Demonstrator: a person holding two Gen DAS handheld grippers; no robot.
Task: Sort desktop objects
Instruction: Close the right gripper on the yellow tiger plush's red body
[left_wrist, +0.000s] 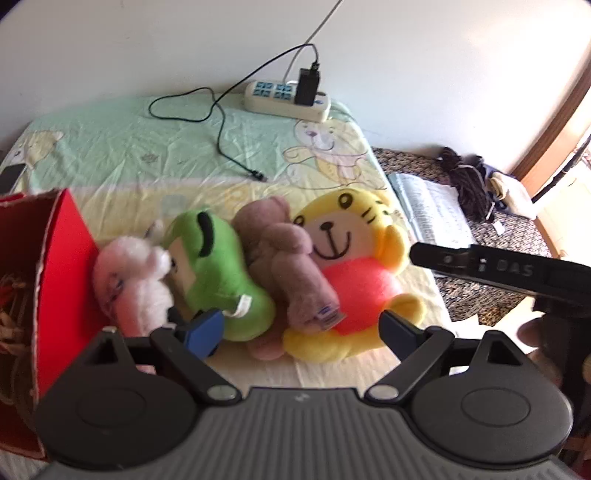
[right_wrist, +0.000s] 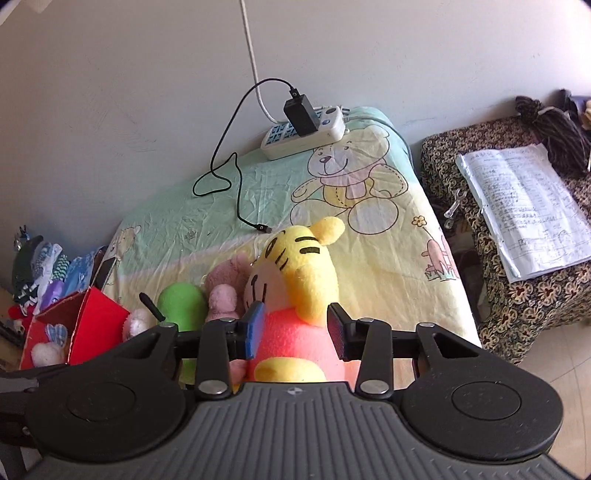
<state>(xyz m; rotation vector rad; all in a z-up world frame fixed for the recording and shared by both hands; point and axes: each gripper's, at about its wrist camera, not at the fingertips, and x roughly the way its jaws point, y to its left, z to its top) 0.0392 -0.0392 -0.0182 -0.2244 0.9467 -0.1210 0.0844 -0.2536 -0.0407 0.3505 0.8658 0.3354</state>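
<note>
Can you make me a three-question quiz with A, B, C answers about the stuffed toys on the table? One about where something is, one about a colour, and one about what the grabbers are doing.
1. Where is the red box?
A. beside the pink plush toy
B. on the power strip
C. behind the yellow tiger

2. What colour is the yellow tiger plush's tummy?
A. blue
B. pink
C. green

3. How is the right gripper?
A. shut tight on the cable
B. open, a finger on each side of the tiger
C. holding the box

Answers:
1 A: the box stands at the left end of the row, next to the pink plush toy.
2 B: its body is pink-orange.
3 B: the blue pads stand apart around the tiger's body.
</note>
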